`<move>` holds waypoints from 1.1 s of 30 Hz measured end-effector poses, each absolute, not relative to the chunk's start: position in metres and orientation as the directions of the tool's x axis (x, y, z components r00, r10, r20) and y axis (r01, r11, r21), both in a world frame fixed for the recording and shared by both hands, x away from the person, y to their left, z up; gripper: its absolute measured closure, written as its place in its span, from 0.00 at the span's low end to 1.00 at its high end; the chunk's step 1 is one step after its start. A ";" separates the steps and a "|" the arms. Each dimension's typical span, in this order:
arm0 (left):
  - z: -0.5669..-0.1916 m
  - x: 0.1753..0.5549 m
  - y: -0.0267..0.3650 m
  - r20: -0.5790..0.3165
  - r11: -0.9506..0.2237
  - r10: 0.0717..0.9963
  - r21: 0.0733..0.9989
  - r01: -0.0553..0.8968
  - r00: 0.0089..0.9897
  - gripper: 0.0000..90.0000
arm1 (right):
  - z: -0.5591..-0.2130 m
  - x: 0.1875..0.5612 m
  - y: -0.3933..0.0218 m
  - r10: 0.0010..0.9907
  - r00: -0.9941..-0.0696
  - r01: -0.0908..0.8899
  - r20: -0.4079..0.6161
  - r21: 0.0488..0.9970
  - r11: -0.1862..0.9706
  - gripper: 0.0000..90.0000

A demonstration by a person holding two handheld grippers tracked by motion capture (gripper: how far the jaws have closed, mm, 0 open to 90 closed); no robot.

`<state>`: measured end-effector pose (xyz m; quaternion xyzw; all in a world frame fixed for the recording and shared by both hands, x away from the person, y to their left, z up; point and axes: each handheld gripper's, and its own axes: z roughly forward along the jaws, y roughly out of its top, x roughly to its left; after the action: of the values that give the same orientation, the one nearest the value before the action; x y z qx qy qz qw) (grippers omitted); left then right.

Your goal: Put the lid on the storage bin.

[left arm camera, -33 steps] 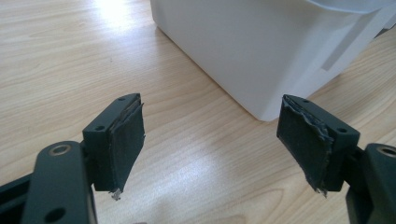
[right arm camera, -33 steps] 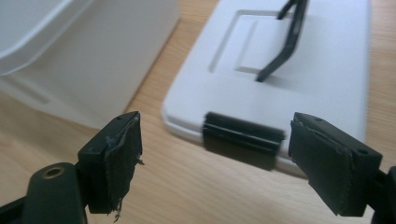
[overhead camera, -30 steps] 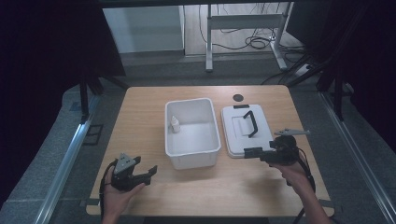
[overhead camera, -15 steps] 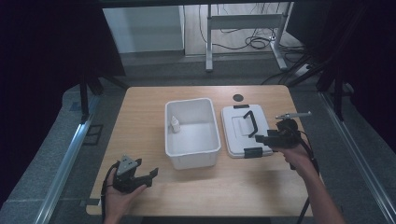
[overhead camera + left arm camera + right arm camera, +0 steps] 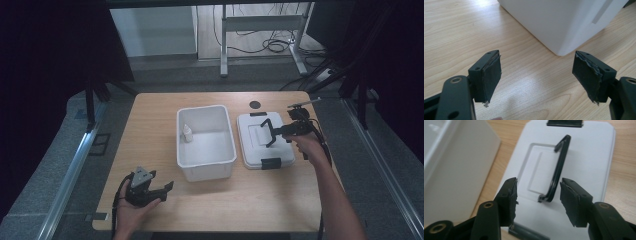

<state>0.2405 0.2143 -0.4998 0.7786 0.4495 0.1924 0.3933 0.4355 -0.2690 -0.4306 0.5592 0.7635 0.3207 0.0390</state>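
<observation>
Likely light, stiff and slick, the lid (image 5: 263, 141) lies flat on the bench (image 5: 150, 120) beside the bin (image 5: 205, 141), best taken by its raised handle (image 5: 556, 170), which the right gripper (image 5: 537, 195) straddles, fingers apart.

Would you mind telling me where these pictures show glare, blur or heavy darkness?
High view: the surroundings are very dark, the table evenly lit. Left gripper view: a pale glare patch on the wood between the open left tool. Right gripper view: the bin wall beside the lid looks soft.
</observation>
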 end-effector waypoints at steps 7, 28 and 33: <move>-0.500 0.240 0.209 -0.050 -0.298 0.845 0.783 0.547 0.532 0.26 | -0.440 0.455 -0.270 0.883 -0.338 0.866 0.325 0.475 0.157 0.65; -0.506 0.240 0.199 -0.040 -0.333 0.831 0.764 0.553 0.555 0.26 | -0.465 0.496 -0.269 0.874 -0.308 0.914 0.376 0.370 0.163 0.87; -0.507 0.241 0.199 -0.038 -0.339 0.829 0.760 0.554 0.558 0.26 | -0.469 0.498 -0.268 0.871 -0.298 0.923 0.390 0.352 0.158 0.89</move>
<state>0.2406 0.1985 -0.5069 0.7977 0.4335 0.1817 0.3778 0.4980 -0.2684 -0.4693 0.5906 0.7593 0.2690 -0.0477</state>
